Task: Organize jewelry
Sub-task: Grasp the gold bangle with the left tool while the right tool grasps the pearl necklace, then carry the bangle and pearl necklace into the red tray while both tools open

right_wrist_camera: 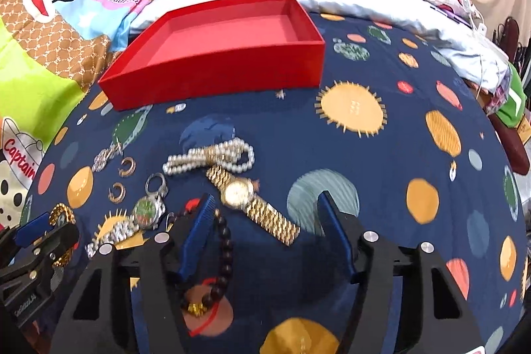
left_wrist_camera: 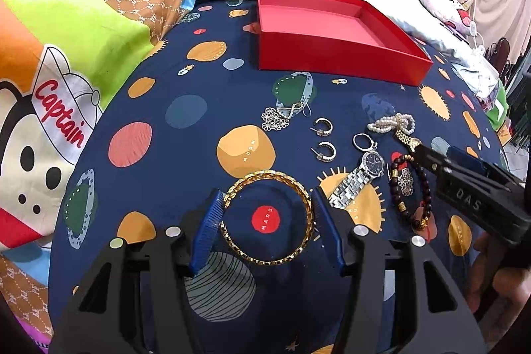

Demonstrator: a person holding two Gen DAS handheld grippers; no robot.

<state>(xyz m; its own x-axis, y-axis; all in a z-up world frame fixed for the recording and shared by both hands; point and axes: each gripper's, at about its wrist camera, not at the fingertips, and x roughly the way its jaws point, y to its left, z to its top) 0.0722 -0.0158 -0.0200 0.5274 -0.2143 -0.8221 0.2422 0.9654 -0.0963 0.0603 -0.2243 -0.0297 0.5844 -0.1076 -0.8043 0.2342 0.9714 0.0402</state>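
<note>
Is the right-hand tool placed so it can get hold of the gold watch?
Probably yes. The right tool stands open with the gold watch lying between its fingers; only the dark bead bracelet lies close by the left finger and might get caught too.

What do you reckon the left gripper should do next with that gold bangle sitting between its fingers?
Probably lift it and carry it to the red box. The left gripper has its fingers against both sides of the gold bangle, which looks gripped but lies on the bedspread. The box looks empty, and all the jewelry is outside it.
</note>
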